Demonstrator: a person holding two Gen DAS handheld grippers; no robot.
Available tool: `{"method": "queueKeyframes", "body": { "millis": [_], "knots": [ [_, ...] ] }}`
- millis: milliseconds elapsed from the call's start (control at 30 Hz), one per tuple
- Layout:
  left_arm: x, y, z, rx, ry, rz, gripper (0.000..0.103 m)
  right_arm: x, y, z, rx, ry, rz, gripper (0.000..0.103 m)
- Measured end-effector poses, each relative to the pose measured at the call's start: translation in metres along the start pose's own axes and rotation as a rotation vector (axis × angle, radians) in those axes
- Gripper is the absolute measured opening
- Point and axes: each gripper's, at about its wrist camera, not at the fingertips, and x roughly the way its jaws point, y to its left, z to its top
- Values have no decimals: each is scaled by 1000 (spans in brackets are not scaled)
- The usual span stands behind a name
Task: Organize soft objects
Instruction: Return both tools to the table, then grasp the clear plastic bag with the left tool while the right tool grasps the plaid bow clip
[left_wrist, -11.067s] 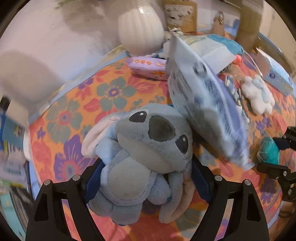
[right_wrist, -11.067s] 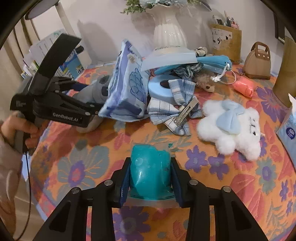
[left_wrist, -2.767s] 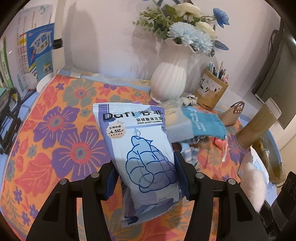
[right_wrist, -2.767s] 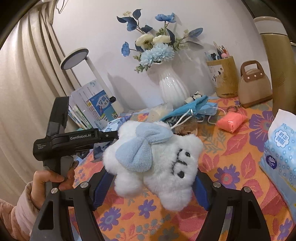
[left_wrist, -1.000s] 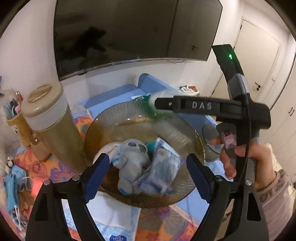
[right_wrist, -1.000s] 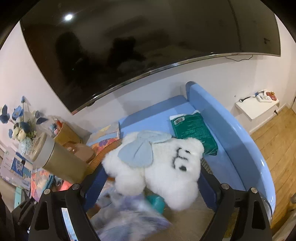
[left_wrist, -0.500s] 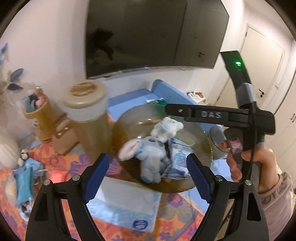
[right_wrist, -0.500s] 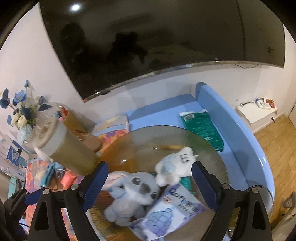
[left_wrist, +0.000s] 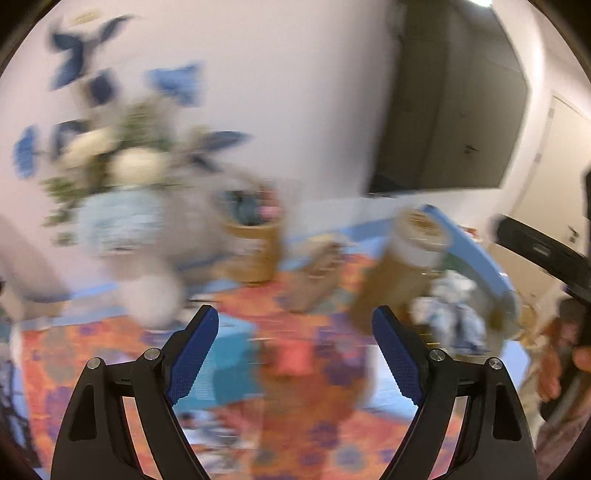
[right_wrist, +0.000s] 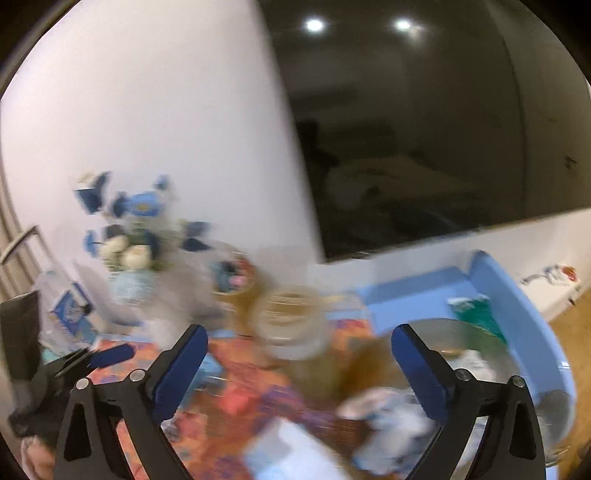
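Floral cloth (left_wrist: 332, 424) in orange, purple and blue covers the table under my tongs, all of it smeared by motion blur. I take the tall amber jar (left_wrist: 402, 273) with its pale round lid as my landmark.

Nearest me, my left gripper (left_wrist: 295, 354) has its two black arms spread wide, the ribbed blue pads (left_wrist: 192, 354) far apart and nothing between them. My right gripper (right_wrist: 299, 369) is spread just as wide, its blue pads (right_wrist: 417, 376) bare, gripping nothing and touching nothing.

Just in front of the jar on the cloth lies a small coral-pink lump (left_wrist: 295, 354), and left of that a flat teal-blue shape (left_wrist: 232, 354), too blurred to name. In the right wrist view a pale blue-and-white packet (right_wrist: 291, 454) lies in front of the jar at the lower edge.

Right of the jar sits the round ribbed glass bowl (right_wrist: 476, 332), amber-tinted, with the soft toys (right_wrist: 391, 424) heaped inside it as a fuzzy white and grey-blue mass; I cannot tell them apart.

Left of the jar and farther back stands a tan pen holder (left_wrist: 255, 243), then a white vase (left_wrist: 147, 291) with blue and cream flowers (left_wrist: 110, 147).

Behind the jar a blue padded edge (right_wrist: 491, 291) runs along the white wall, and a large dark glossy screen (right_wrist: 424, 129) hangs above.

My right hand (left_wrist: 569, 362) shows at the far right of the left wrist view, fingers wrapped round a black handle.
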Motion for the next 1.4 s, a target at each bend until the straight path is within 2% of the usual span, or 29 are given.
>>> {"method": "queueKeyframes", "body": {
  "millis": [100, 167, 333, 467, 567, 667, 767, 867, 1033, 1200, 1400],
  "knots": [
    [-3, 63, -4, -70, 10, 71, 85, 7, 46, -7, -30, -15, 69, 102],
    [-3, 92, -9, -115, 20, 84, 84, 17, 79, -17, -49, -9, 119, 103],
    [10, 161, -34, -238, 50, 60, 84, 47, 138, -51, -73, 52, 220, 103],
    [34, 189, -57, -333, 89, 10, 84, 68, 165, -87, -97, 92, 229, 103],
    [51, 194, -71, -362, 104, -17, 84, 88, 181, -128, -125, 154, 220, 103],
    [65, 184, -77, -319, 110, -44, 84, 103, 188, -163, -133, 218, 239, 103],
    [78, 179, -84, -290, 118, -64, 84, 119, 192, -189, -121, 270, 248, 103],
    [87, 181, -90, -301, 128, -107, 84, 139, 199, -211, -123, 315, 240, 103],
    [97, 187, -98, -334, 118, -161, 84, 157, 208, -226, -186, 319, 170, 103],
    [92, 178, -97, -300, 90, -193, 84, 171, 205, -234, -167, 334, 152, 103],
    [95, 171, -103, -261, 90, -167, 85, 174, 208, -231, -183, 344, 128, 103]
  ]
}}
